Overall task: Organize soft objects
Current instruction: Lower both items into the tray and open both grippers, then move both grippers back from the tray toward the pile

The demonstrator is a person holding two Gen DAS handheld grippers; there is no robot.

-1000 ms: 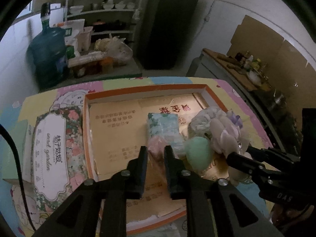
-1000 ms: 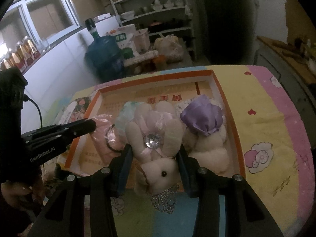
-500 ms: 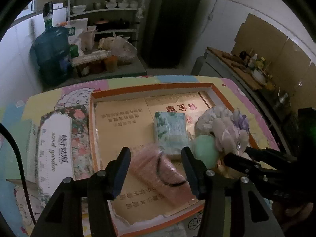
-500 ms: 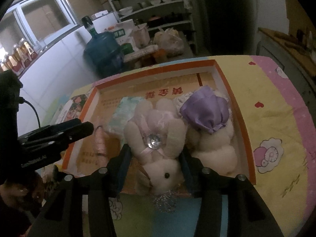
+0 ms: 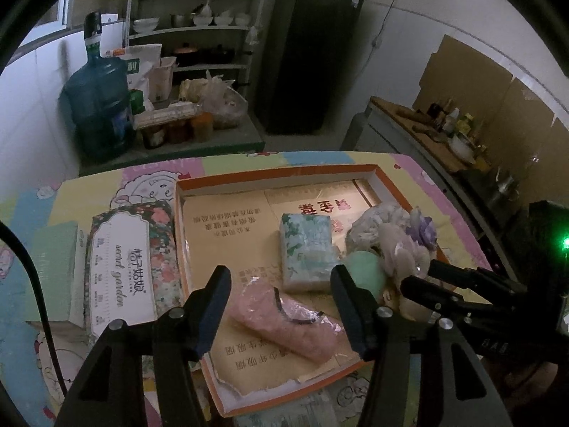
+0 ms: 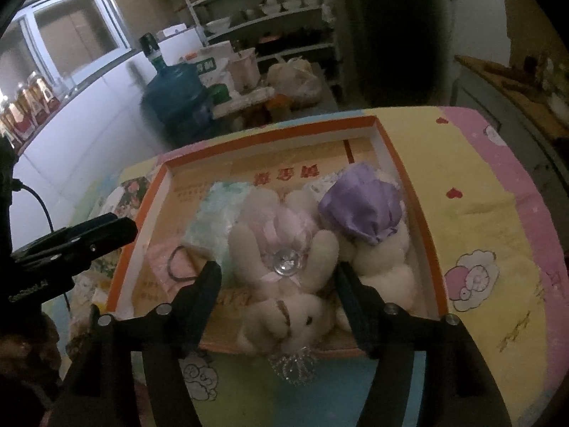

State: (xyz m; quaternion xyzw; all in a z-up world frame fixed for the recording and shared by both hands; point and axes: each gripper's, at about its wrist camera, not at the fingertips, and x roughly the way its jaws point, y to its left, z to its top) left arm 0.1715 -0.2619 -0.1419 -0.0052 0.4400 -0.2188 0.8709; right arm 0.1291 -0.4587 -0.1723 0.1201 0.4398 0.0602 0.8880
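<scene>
An orange-rimmed box [image 5: 274, 175] [image 6: 270, 131] holds the soft things. A pink bagged roll [image 5: 284, 315] [image 6: 167, 267] lies in its near part, between the widening jaws of my left gripper [image 5: 281, 306], whose pads stand clear of it. A mint tissue pack [image 5: 307, 249] [image 6: 217, 213] lies behind it, beside a green ball [image 5: 364, 270]. My right gripper [image 6: 277, 284] is opening around a cream plush bunny [image 6: 281, 277] that rests over the box's near rim, its pads off it. A second bunny in a purple hat [image 6: 362, 210] lies to its right.
A floral tissue box [image 5: 122, 267] and a pale green box [image 5: 53, 274] lie left of the orange box on a cartoon-print mat [image 6: 480, 195]. Beyond the table stand a blue water jug [image 5: 99, 106], shelves and a dark cabinet [image 5: 306, 53].
Both grippers opened. The left one let the pink bagged roll drop flat into the box; the right one released the cream bunny, which settled on the box's near rim.
</scene>
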